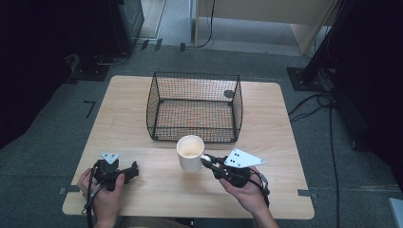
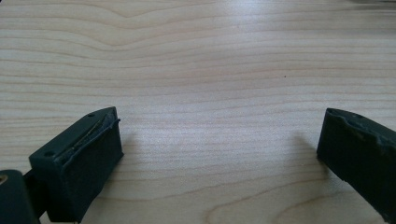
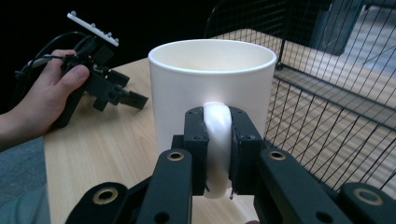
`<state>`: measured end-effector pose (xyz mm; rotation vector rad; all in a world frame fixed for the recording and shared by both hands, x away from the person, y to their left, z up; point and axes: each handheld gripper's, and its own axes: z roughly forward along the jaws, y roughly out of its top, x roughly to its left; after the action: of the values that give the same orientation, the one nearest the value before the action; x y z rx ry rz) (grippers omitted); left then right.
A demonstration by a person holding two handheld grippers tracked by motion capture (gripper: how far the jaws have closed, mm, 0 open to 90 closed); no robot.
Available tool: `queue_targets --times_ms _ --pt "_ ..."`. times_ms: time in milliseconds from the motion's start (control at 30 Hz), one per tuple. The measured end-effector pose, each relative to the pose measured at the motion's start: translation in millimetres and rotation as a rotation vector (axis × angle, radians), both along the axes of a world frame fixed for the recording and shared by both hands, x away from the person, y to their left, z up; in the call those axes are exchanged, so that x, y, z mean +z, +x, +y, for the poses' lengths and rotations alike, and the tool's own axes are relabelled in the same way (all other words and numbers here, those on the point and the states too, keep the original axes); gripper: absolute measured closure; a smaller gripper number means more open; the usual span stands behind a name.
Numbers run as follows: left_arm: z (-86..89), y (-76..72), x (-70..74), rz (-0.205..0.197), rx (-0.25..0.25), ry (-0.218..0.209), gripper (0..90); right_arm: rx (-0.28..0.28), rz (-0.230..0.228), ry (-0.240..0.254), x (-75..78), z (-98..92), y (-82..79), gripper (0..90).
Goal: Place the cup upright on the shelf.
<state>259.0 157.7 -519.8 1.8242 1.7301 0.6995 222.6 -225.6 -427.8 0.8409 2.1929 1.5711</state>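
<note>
- The white mug (image 1: 190, 153) stands upright near the front middle of the wooden table (image 1: 142, 118), just in front of the wire basket (image 1: 195, 107) and apart from it.
- The right gripper (image 3: 217, 140) clamps the mug's handle (image 3: 217, 135): its two black jaws press on either side of the handle, as the right gripper view shows from close up.
- In the high view, the right gripper (image 1: 208, 161) reaches the mug from the right, held in the person's right hand (image 1: 244, 190).
- The left gripper (image 2: 219, 154) rests low over bare wood, its jaws spread wide with nothing between them.
- In the high view, the left gripper (image 1: 134, 168) sits at the front left of the table in the left hand (image 1: 104, 192), well apart from the mug.
- The basket holds no mug; a small dark round spot (image 1: 228, 93) shows at its far right corner, too small to identify.
</note>
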Motion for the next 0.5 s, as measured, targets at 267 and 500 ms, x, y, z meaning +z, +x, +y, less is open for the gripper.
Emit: queue_targets --times_ms 267,500 --pt "-0.1 0.0 0.0 -0.001 0.001 -0.001 0.0 -0.025 -0.02 0.013 14.1 -0.7 7.7 80.4" --pt "-0.3 0.1 -0.2 -0.003 0.001 -0.002 0.1 -0.054 -0.05 0.046 25.7 -2.4 13.1 80.4"
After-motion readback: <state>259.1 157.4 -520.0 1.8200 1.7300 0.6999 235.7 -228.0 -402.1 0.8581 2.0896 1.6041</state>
